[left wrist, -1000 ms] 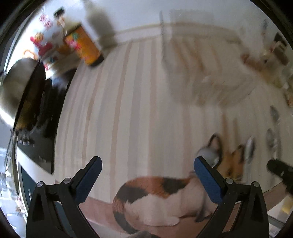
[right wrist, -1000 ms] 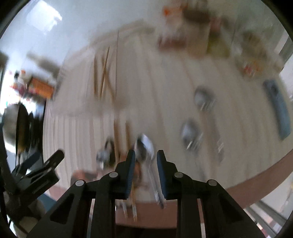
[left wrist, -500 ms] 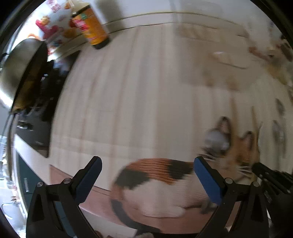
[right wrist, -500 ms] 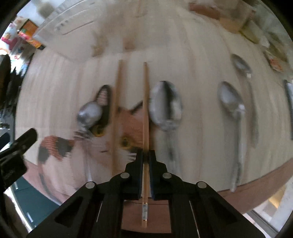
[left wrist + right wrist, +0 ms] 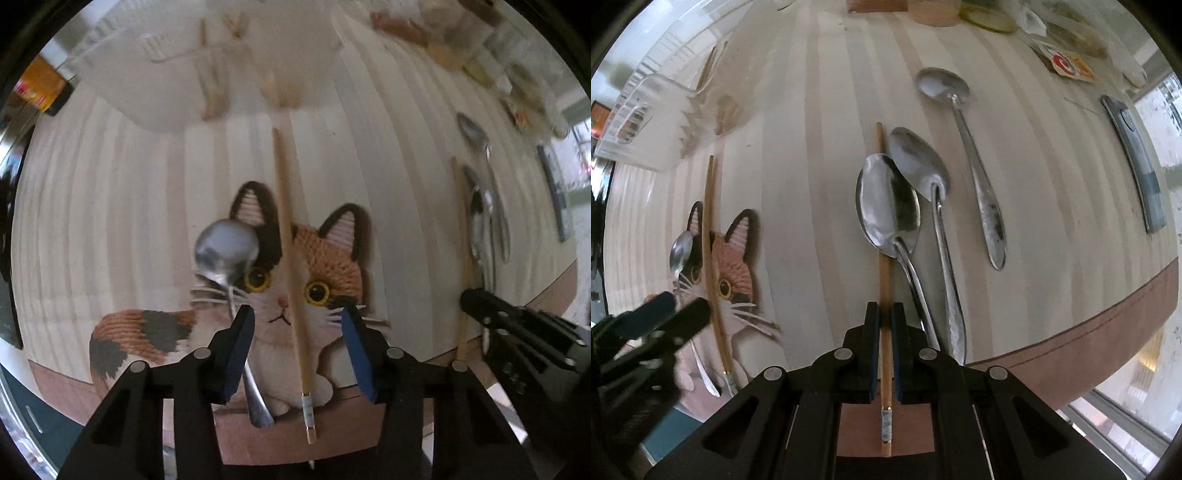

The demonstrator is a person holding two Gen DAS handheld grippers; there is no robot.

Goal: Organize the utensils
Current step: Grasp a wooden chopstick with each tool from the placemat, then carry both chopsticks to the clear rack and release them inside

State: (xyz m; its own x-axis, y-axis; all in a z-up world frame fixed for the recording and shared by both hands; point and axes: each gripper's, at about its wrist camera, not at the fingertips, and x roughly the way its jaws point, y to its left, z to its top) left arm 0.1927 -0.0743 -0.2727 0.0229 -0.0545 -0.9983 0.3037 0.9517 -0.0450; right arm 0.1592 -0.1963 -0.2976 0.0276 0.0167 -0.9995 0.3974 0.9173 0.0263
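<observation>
Nearest the front edge of the striped table (image 5: 827, 122), the right gripper (image 5: 885, 325) is clamping its fingers (image 5: 872, 332) onto a wooden chopstick (image 5: 882, 229), with the pads pressing both sides of the shaft near its banded handle end. The chopstick is lying flat and pointing toward the far edge; its handle end is overhanging the front edge. No writing is readable on the band.

The left gripper (image 5: 297, 332) is hovering with its blue-padded fingers (image 5: 240, 347) spread wide and holding nothing. They are straddling a second chopstick (image 5: 291, 266), which is lying across the face of a cat-shaped mat (image 5: 295, 266) at the front edge. A small spoon (image 5: 227, 251) is resting on the mat just left of that chopstick, its handle passing close by the left finger; whether they are touching cannot be told.

Just right of the gripped chopstick, a large spoon (image 5: 888, 206) is lying with its bowl overlapping the chopstick and a second large spoon (image 5: 919, 166). A third spoon (image 5: 943, 85) is lying farther right, apart from them. A dark flat bar (image 5: 1134, 155) is sitting near the right edge.

At the far left corner, a clear plastic container (image 5: 639, 110) is holding what look like pale wooden utensils, too blurred to identify. A packet (image 5: 1071, 66) with a red mark is lying toward the far right corner, its print unreadable.
</observation>
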